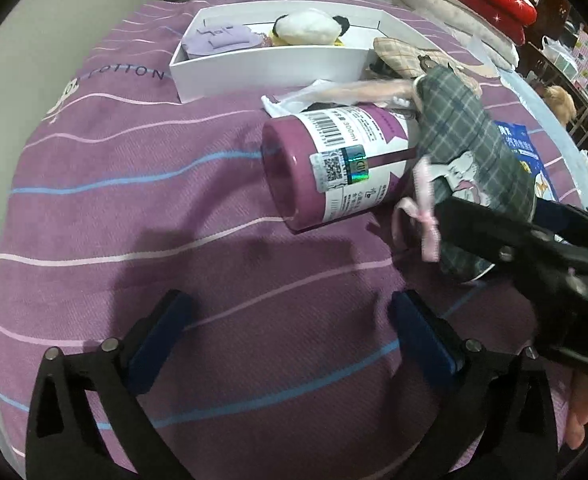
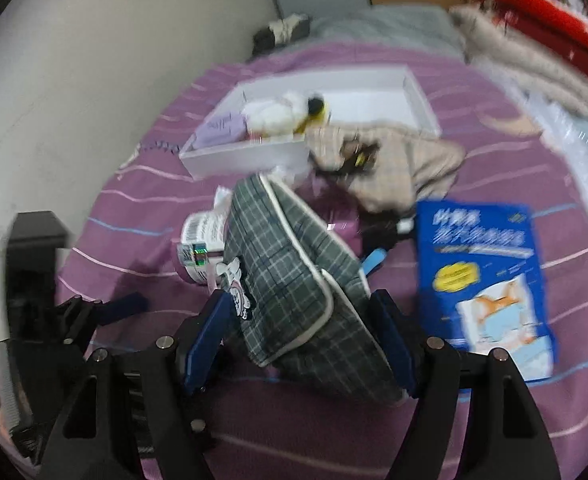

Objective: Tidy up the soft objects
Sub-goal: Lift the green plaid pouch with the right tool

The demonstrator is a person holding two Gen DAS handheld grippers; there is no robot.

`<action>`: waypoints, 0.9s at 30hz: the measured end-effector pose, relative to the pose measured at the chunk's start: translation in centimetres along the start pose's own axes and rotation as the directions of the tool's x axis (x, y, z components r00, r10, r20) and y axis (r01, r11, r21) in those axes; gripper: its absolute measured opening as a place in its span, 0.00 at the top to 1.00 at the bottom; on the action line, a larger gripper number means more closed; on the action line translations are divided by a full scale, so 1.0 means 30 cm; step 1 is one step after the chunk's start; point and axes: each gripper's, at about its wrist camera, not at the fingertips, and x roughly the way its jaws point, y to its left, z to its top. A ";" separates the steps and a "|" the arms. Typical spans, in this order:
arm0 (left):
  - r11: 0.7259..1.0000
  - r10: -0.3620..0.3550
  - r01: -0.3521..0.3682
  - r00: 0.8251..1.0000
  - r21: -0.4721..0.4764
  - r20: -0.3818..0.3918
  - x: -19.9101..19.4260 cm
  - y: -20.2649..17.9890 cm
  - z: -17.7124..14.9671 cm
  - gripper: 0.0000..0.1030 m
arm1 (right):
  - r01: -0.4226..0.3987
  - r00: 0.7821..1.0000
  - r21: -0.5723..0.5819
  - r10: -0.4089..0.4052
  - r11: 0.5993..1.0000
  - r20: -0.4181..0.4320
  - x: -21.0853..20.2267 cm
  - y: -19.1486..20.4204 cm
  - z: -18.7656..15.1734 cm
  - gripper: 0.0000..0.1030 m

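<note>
While the right gripper pinches the grey plaid pouch between its blue pads, the left gripper hangs spread wide over bare purple striped bedspread, nothing between its jaws. Legible writing: "300ml" beside a barcode on the purple bottle lying on its side, and "COTTON" woven into the bedspread. Only the left view resolves these; the right view is blurred. That view alone shows the whole blue book, title unreadable, and the beige checked cloth spread out. A white tray beyond holds a white plush toy and lilac fabric.
</note>
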 end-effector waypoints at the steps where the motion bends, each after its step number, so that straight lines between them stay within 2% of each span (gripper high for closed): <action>1: 1.000 0.008 -0.008 1.000 0.008 -0.004 0.003 -0.004 0.001 0.00 | -0.011 1.000 0.011 0.011 1.000 -0.004 0.011 -0.006 0.000 0.30; 6: 1.000 -0.003 0.003 1.000 0.004 -0.001 0.006 -0.001 -0.002 0.00 | -0.050 0.998 0.080 0.052 0.996 -0.026 0.024 -0.037 0.009 0.33; 10: 1.000 0.002 -0.002 1.000 0.009 -0.004 0.011 -0.008 0.004 0.00 | -0.040 0.999 0.083 0.041 0.996 -0.020 0.017 -0.026 0.000 0.36; 24: 1.000 0.005 -0.005 1.000 0.011 -0.006 0.014 -0.009 0.007 0.00 | -0.050 0.999 0.105 0.050 0.993 -0.001 0.005 -0.046 -0.012 0.37; 27: 1.000 -0.001 0.001 1.000 0.007 -0.004 0.016 -0.007 0.006 0.00 | -0.055 0.998 0.122 0.052 0.991 0.026 -0.026 -0.058 -0.022 0.42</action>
